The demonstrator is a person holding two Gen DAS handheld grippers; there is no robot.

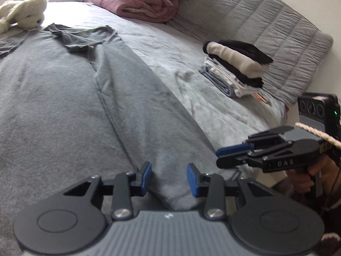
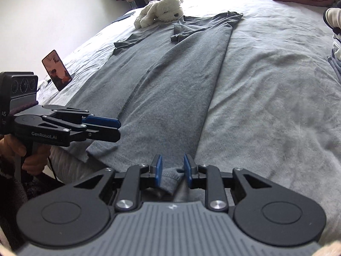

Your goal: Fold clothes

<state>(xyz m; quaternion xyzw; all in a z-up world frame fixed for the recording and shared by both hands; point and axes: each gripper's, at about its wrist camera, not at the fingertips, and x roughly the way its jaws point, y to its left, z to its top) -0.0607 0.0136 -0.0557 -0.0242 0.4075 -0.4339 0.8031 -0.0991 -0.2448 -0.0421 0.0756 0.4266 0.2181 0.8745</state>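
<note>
**Both grippers open over the hem of a half-folded grey T-shirt**

The left gripper (image 1: pixel 169 179), black with blue pads, hangs with its jaws parted above the near hem of the grey cotton T-shirt (image 1: pixel 64 98). The cloth lies between and below the pads and neither pad presses on it, so it is released. The right gripper (image 2: pixel 173 171), of the same make, also stands with its jaws apart. A corner of the shirt's hem pokes up between its blue pads, yet they do not pinch it. In the left wrist view the right gripper shows from the side at the bed's near edge, held by a hand (image 1: pixel 307 177) around its grip.

The T-shirt lies flat on the pale grey bedsheet (image 2: pixel 277 106), collar end away from the grippers. One long side is folded over the body, giving a straight edge down its length, and the sleeve there is tucked on top near the collar.

Beyond the collar a white plush toy animal (image 2: pixel 162 10) rests on the bed, touching the shirt's far end. A stack of folded clothes in black, cream, white and pale blue (image 1: pixel 236 68) sits well apart, beside the quilted grey headboard (image 1: pixel 266 21). A rolled pink blanket (image 1: pixel 140 2) lies further along. A smartphone (image 2: pixel 57 72) stands propped at the bed's edge.
</note>
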